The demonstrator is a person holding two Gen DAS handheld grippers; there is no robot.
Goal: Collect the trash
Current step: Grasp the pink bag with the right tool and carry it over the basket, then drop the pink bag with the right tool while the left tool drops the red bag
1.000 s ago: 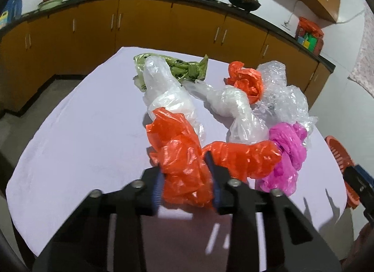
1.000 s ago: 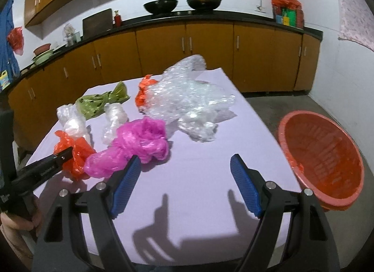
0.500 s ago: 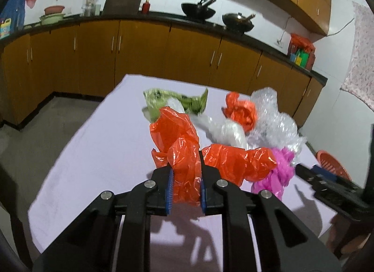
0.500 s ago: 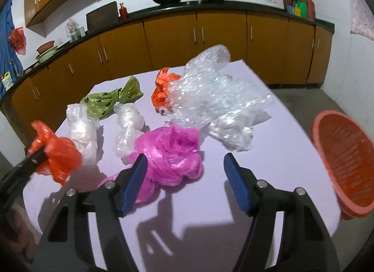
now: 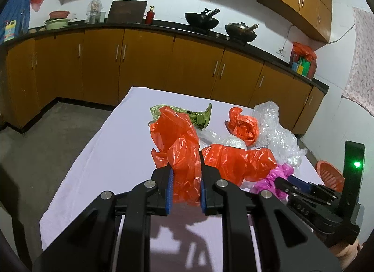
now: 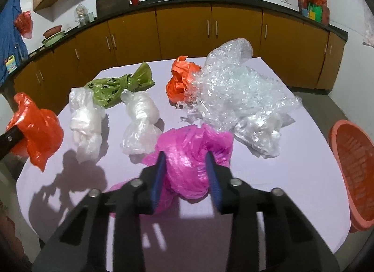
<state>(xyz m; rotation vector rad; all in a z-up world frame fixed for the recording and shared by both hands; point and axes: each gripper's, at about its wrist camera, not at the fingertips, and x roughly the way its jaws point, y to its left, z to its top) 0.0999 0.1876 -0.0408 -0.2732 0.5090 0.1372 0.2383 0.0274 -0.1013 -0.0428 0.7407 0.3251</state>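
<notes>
Two grabs: left gripper (image 5: 186, 187) pinching crumpled orange plastic bag (image 5: 184, 155), lifted clear of lilac-covered table (image 6: 268, 178); right gripper (image 6: 185, 178) jaws just closed, squeezing crumpled magenta plastic bag (image 6: 194, 155) on table. Orange mesh basket (image 6: 353, 166) beside table likely destination.

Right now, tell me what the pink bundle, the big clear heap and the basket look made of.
Pink bundle: thin glossy plastic film, crinkled, translucent.
Clear heap: likely bubble wrap; small bumps, shiny.
Basket: seemingly rigid orange plastic, slotted walls.
</notes>
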